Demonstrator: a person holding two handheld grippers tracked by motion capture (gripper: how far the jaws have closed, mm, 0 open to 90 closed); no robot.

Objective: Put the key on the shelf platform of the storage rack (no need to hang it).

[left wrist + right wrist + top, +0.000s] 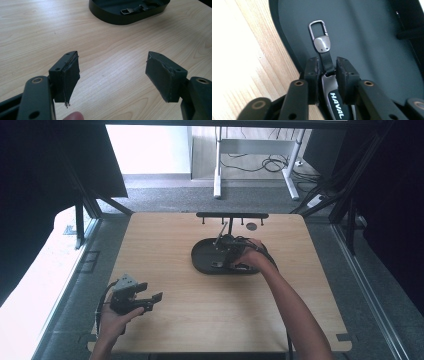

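A silver and black key fob (334,97) marked HAVAL sits between the jaws of my right gripper (327,65), which is shut on it. Its black strap and metal clip (319,35) stick out past the fingertips, over the floor of a black oval tray (367,37). From above, the right gripper (222,260) is inside that tray (200,260) at the table's middle. My left gripper (150,292) is held near the front left corner, open and holding nothing (112,65). The left gripper view catches the clip (125,11) in the tray (110,18) farther off.
A black bar with small hooks (232,215) stands along the table's far edge behind the tray, and a dark round disc (251,226) lies near it. Bare wood (200,310) lies between the tray and the front edge. Desk legs and cables are beyond the table.
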